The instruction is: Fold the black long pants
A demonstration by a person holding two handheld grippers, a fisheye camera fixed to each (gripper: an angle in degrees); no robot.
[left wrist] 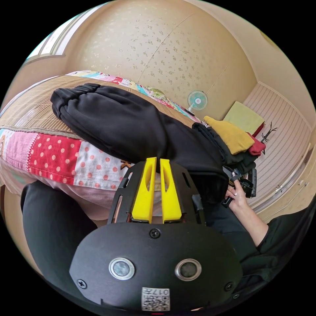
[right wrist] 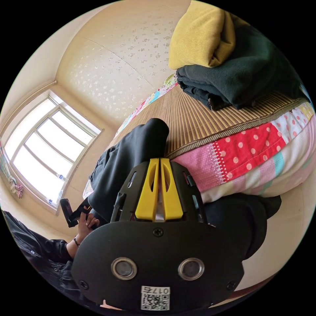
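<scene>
Both pairs of yellow jaws meet at the black pants' (left wrist: 131, 128) near edge.

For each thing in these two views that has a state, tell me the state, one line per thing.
Black long pants: lying across the bamboo mat, part hanging over the bed edge.
Left tongs: jaws nearly together, tips at the pants; grip unclear.
Right tongs: jaws nearly together, tips at the pants; grip unclear.
Yellow and dark clothes: folded, stacked.
Fan: cannot tell if running.

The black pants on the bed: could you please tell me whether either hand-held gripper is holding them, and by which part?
Both seem to grip the black pants: the left hand-held gripper and the right hand-held gripper each pinch the near edge hanging off the bed.
</scene>
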